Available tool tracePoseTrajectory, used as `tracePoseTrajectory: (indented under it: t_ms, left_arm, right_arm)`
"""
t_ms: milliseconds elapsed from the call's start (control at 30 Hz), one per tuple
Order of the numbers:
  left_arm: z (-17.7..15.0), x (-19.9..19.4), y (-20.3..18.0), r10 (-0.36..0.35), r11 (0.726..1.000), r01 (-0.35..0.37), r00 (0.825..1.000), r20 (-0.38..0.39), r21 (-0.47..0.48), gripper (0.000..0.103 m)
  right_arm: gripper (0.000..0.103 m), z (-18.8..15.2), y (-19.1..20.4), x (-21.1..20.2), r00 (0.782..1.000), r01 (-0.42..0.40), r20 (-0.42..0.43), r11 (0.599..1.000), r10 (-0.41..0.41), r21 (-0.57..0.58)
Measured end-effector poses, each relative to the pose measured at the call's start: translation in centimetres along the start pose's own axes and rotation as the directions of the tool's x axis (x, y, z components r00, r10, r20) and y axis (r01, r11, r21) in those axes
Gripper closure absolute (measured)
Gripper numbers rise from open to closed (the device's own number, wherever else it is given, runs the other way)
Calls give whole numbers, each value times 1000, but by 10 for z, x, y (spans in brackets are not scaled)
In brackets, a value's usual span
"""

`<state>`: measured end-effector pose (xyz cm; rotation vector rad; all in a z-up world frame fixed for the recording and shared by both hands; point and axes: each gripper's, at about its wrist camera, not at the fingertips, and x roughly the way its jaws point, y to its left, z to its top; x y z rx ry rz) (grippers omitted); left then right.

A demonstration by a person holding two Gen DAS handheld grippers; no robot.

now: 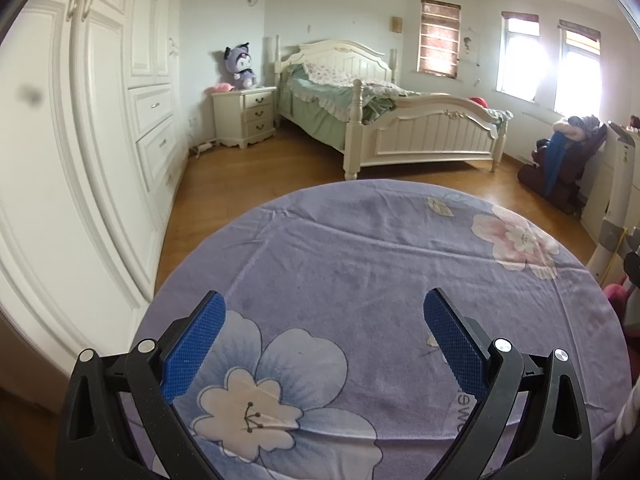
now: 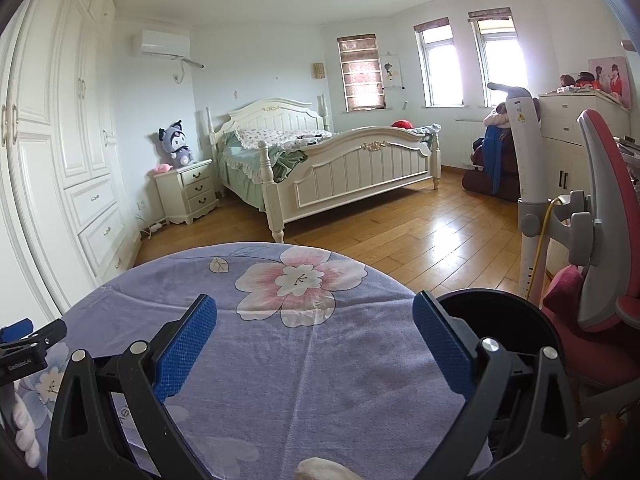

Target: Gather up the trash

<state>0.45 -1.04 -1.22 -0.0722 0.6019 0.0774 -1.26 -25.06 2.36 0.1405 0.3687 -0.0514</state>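
Note:
My left gripper (image 1: pixel 324 312) is open and empty above a round table with a purple floral cloth (image 1: pixel 360 248). My right gripper (image 2: pixel 316 316) is open and empty above the same cloth (image 2: pixel 280 380). A black round bin (image 2: pixel 500 316) stands just right of the table, behind my right gripper's right finger. A pale crumpled piece (image 2: pixel 320 470) shows at the bottom edge of the right wrist view, partly cut off. The left gripper's tip (image 2: pixel 24 340) shows at the far left of the right wrist view. No other trash shows on the cloth.
A pink and grey chair (image 2: pixel 600 240) stands right of the table. A white wardrobe (image 1: pixel 80 160) runs along the left. A white bed (image 2: pixel 340 160), a nightstand (image 2: pixel 188 192) with a plush toy and wooden floor lie beyond.

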Motion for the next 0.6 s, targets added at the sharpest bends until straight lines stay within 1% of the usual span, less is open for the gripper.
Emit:
tracePoseTrajectory:
  t_ms: [133,333,600]
  left_arm:
    - [0,3,-1,-1,1000,1,1000,-5,4,5]
    - [1,0,-5,-1,1000,0,1000,9,19,5]
    - [0,3,-1,-11,1000,11,1000,-6,4,5]
  right_arm:
    - [6,0,-2,1,1000,-5,-10,1000,6,14]
    - [6,1,-3,3,1000,-11,-24,1000,11,26]
    - [6,1,-5,3,1000,-13,-21,999,14,33]
